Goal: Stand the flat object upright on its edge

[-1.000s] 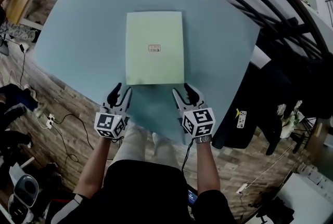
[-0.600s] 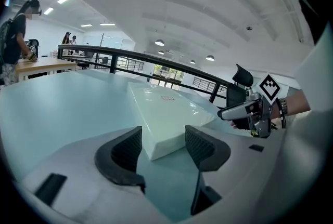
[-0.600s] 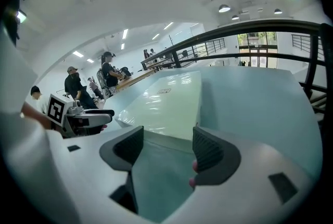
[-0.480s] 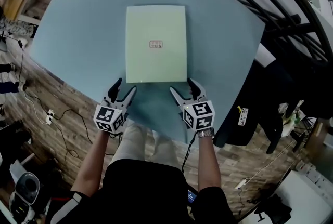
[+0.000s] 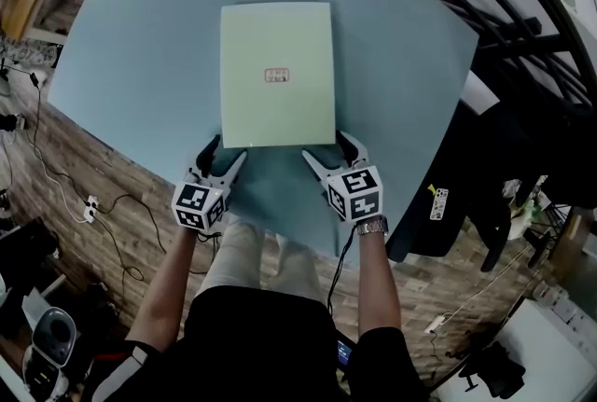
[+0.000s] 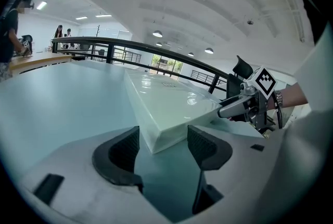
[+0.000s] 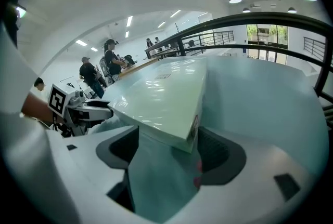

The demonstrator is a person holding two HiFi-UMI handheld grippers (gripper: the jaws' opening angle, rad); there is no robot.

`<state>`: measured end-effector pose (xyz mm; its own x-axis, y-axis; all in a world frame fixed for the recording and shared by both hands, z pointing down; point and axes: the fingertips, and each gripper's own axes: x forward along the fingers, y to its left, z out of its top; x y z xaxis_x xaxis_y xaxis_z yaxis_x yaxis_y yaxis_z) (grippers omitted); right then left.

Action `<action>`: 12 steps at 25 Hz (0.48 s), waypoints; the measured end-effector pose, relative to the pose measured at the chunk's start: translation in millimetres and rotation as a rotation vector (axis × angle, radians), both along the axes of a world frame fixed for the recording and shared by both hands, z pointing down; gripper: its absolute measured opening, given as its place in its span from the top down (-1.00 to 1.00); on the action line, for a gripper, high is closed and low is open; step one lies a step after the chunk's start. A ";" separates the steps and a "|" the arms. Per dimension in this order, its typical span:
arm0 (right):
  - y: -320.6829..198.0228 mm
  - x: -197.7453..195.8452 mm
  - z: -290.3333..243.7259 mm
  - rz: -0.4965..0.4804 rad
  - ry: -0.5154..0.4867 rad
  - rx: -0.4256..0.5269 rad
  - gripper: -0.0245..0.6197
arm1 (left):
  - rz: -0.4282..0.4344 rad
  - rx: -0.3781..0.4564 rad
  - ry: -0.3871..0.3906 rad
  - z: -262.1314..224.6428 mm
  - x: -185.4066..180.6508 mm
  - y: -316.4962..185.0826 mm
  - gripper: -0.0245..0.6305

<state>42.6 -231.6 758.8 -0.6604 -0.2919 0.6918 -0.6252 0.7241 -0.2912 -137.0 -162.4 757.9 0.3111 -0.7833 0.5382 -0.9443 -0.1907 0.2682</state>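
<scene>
Illegible label [image 5: 277, 75] on green box [image 5: 280, 116]

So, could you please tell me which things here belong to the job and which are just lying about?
Job: pale green flat box, lying flat on the blue table; left gripper and right gripper, jaws just opened wider, each with a near corner of the box between them, unpressed.
Lying about: dark jacket at the table's edge; cables on the floor; black railing.
</scene>
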 end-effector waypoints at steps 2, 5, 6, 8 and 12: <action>-1.4 0.1 1.9 -0.007 0.007 -0.004 -0.10 | 0.011 -0.002 -0.005 0.6 1.7 -2.0 0.10; -3.3 -2.8 5.0 -0.013 0.014 -0.003 -0.10 | 0.023 -0.001 -0.010 1.7 1.6 -5.4 0.09; -3.7 -3.5 5.8 -0.014 0.017 -0.001 -0.10 | 0.028 -0.001 -0.010 1.9 1.9 -6.1 0.09; -4.4 -4.0 6.6 -0.014 0.023 0.005 -0.10 | 0.038 0.000 -0.009 1.7 2.6 -6.8 0.09; -2.7 -4.4 6.1 -0.019 0.028 0.011 -0.10 | 0.058 0.005 0.005 -1.1 7.6 -6.8 0.09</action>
